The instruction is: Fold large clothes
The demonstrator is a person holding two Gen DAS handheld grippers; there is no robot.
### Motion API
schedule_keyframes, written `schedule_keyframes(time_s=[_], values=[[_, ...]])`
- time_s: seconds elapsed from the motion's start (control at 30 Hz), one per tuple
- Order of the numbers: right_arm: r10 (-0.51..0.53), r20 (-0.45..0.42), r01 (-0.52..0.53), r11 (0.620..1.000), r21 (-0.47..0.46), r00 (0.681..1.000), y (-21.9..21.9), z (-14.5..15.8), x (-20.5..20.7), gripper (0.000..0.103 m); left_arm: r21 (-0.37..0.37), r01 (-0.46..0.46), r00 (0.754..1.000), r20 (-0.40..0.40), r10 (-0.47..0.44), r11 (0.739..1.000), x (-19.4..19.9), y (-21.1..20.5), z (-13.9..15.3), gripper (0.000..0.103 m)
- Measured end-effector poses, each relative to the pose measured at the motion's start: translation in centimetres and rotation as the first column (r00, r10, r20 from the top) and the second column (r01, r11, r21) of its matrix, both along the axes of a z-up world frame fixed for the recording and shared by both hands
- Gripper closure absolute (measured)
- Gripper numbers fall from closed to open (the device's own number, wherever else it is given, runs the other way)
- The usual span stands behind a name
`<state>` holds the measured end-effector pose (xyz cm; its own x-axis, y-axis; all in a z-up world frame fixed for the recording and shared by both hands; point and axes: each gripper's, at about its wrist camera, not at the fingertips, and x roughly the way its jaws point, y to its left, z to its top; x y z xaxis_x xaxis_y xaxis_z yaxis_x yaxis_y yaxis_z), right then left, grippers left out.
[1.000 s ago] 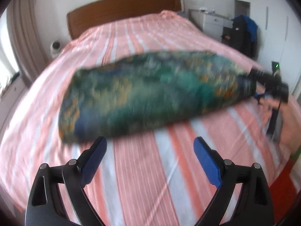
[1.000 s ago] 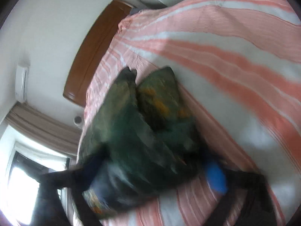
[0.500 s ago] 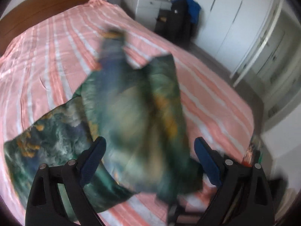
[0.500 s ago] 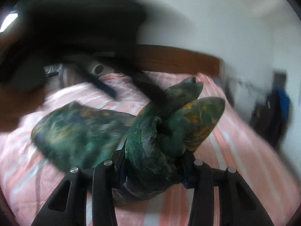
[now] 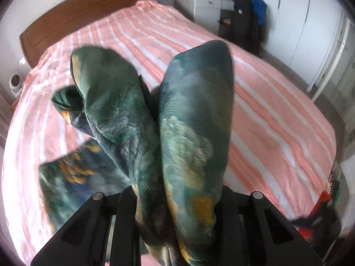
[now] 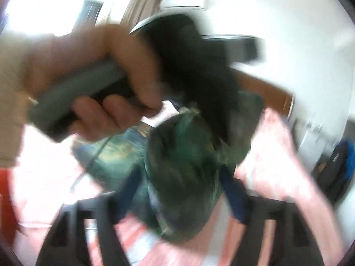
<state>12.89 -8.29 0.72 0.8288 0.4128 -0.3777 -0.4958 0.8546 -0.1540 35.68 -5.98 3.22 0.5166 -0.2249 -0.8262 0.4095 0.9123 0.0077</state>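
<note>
Left tongs (image 5: pixel 177 201) and right tongs (image 6: pixel 179 190) both clenched on green patterned garment (image 5: pixel 190 133), raised above striped pink bed (image 5: pixel 277 119); wooden headboard (image 5: pixel 88 6), white wardrobe (image 5: pixel 310 22) behind.

Striped pink bed (image 5: pixel 255 102), wood headboard (image 5: pixel 88 6), white wardrobe (image 5: pixel 295 17), dk jacket (image 5: pixel 246 22).

Black plastic left gripper (image 5: pixel 177 201) arms carry silver screws. Right gripper (image 6: pixel 179 190), blurred, has black arms and blue pads (image 6: pixel 233 195). Above it, a bare-skinned hand (image 6: pixel 95 75), cream sleeve behind.
</note>
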Motion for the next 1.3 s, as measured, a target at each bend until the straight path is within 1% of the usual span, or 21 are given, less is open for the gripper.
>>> schedule_keyframes(time_s=[0.07,0.17,0.23,0.33,0.43,0.5,0.6,0.67,0.7,0.73,0.77,0.8,0.9,1.0,1.07,1.1,1.13,1.17,1.2,1.23,1.3], values=[[0.020,-0.013,-0.018,0.994,0.104,1.000,-2.0,0.7,-1.7,0.008,-0.052,-0.036,0.999,0.011,0.037,0.998,1.0,4.1,1.2,0.079],[-0.005,-0.029,0.009,0.990,0.140,1.000,-3.8,-0.3,-4.1,0.006,-0.057,-0.073,0.997,0.016,0.074,0.996,2.3,10.1,1.1,0.079],[-0.018,-0.061,0.026,0.991,0.129,0.998,-4.2,-1.7,-4.7,0.006,-0.034,-0.093,0.996,0.001,0.093,0.995,2.9,13.8,-0.4,0.078],[-0.031,-0.158,0.048,0.993,0.108,0.987,-4.4,-4.6,-4.6,0.006,-0.049,-0.152,0.988,-0.044,0.150,0.987,2.6,19.2,-4.0,0.078],[-0.019,-0.250,0.044,0.995,0.092,0.968,-3.9,-7.0,-3.8,0.007,-0.135,-0.236,0.970,-0.087,0.226,0.962,0.9,24.1,-7.6,0.077],[-0.007,-0.264,0.028,0.997,0.077,0.965,-4.1,-7.5,-3.8,0.007,-0.207,-0.300,0.952,-0.122,0.280,0.931,-0.4,26.8,-10.3,0.075],[0.000,-0.278,0.020,0.997,0.069,0.961,-3.4,-7.2,-2.2,0.007,-0.339,-0.367,0.930,-0.158,0.332,0.866,-1.6,29.9,-13.1,0.068],[0.036,-0.307,-0.005,0.995,0.103,0.951,-2.0,-6.0,0.4,0.007,-0.431,-0.397,0.918,-0.180,0.354,0.810,-1.9,31.5,-13.8,0.048],[0.046,-0.307,-0.009,0.993,0.119,0.951,-1.2,-5.5,1.7,0.007,-0.464,-0.407,0.913,-0.186,0.363,0.787,-2.2,32.0,-13.9,0.042],[0.056,-0.299,-0.013,0.990,0.143,0.953,-0.3,-4.3,3.7,0.007,-0.485,-0.422,0.906,-0.188,0.379,0.766,-2.9,32.6,-13.9,0.032],[0.061,-0.285,-0.015,0.987,0.163,0.957,0.4,-3.1,5.3,0.007,-0.499,-0.434,0.898,-0.178,0.402,0.750,-3.8,33.0,-13.5,0.027],[0.066,-0.277,-0.018,0.985,0.171,0.959,1.8,-1.5,8.0,0.007,-0.511,-0.438,0.894,-0.167,0.415,0.739,-4.6,33.3,-13.2,0.026],[0.083,-0.307,-0.042,0.989,0.138,0.948,6.5,0.2,14.3,0.007,-0.520,-0.458,0.877,-0.135,0.461,0.721,-7.4,34.3,-12.8,0.024],[0.085,-0.375,-0.057,0.995,0.085,0.923,11.5,-1.5,19.7,0.007,-0.488,-0.507,0.838,-0.085,0.540,0.710,-10.9,35.4,-12.7,0.019],[0.102,-0.498,-0.136,0.990,-0.032,0.861,15.7,-5.4,21.7,0.005,-0.461,-0.553,0.800,-0.059,0.598,0.694,-13.4,35.7,-13.0,0.019],[0.080,-0.494,-0.146,0.985,-0.096,0.866,16.8,-6.4,21.5,0.004,-0.459,-0.573,0.779,-0.048,0.625,0.679,-15.2,36.0,-12.7,0.019],[0.058,-0.466,-0.155,0.973,-0.172,0.883,17.8,-6.6,21.2,0.004,-0.462,-0.598,0.751,-0.036,0.659,0.655,-16.4,36.3,-13.0,0.019],[0.051,-0.459,-0.155,0.969,-0.193,0.887,18.0,-6.2,21.1,0.004,-0.460,-0.628,0.716,-0.027,0.698,0.628,-17.6,36.5,-13.4,0.018],[0.041,-0.463,-0.149,0.969,-0.199,0.885,17.7,-5.2,21.2,0.006,-0.455,-0.650,0.691,-0.020,0.723,0.609,-18.1,36.7,-13.8,0.018],[0.031,-0.453,-0.124,0.976,-0.178,0.891,17.1,-3.3,21.3,0.008,-0.454,-0.678,0.650,-0.004,0.760,0.578,-19.2,37.0,-14.6,0.018],[0.012,-0.373,-0.067,0.988,-0.136,0.928,16.4,-0.2,21.2,0.008,-0.471,-0.696,0.610,0.009,0.792,0.542,-19.9,37.8,-15.6,0.018]])
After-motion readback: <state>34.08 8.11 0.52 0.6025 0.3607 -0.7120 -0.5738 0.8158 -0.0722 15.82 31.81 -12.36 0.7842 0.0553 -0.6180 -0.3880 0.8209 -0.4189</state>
